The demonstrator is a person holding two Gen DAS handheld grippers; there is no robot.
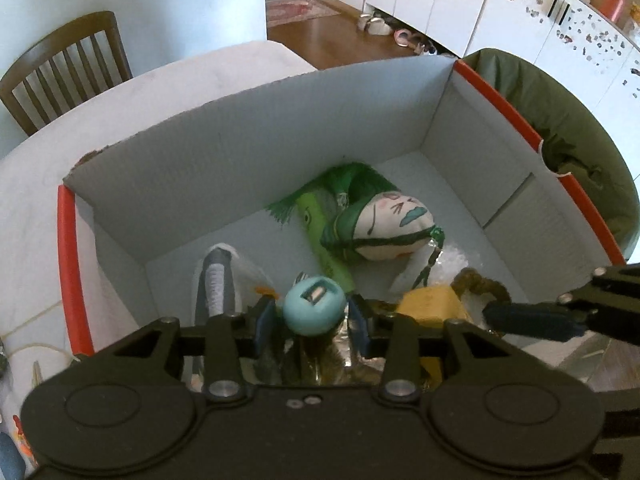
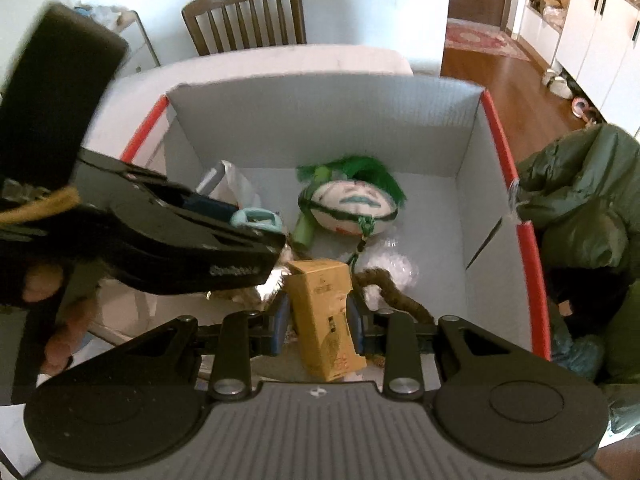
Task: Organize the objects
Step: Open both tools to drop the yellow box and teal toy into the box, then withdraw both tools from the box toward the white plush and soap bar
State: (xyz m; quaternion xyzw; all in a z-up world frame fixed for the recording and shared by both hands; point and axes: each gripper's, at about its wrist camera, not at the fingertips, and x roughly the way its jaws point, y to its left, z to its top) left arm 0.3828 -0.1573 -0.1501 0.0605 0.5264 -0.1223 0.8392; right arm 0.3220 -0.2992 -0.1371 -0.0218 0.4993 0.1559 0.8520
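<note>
Yellow carton [image 2: 326, 316] and teal gadget [image 1: 315, 311], both gripped above the box [image 1: 248, 152].
Right gripper [image 2: 316, 322] clamps the carton's flat sides; it looks light and crushable. Left gripper [image 1: 312, 322] pinches the smooth, rounded, slippery-looking gadget.

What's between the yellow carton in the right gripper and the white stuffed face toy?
Only a thin green cord on bare box floor, per right wrist view.

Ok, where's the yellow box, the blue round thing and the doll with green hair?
Yellow box [image 2: 320, 304]: right wrist view, middle of its front face.
Blue round thing [image 1: 315, 311]: left wrist view, its rounded top.
Doll with green hair [image 1: 394, 226]: left wrist view, its white painted face.
</note>
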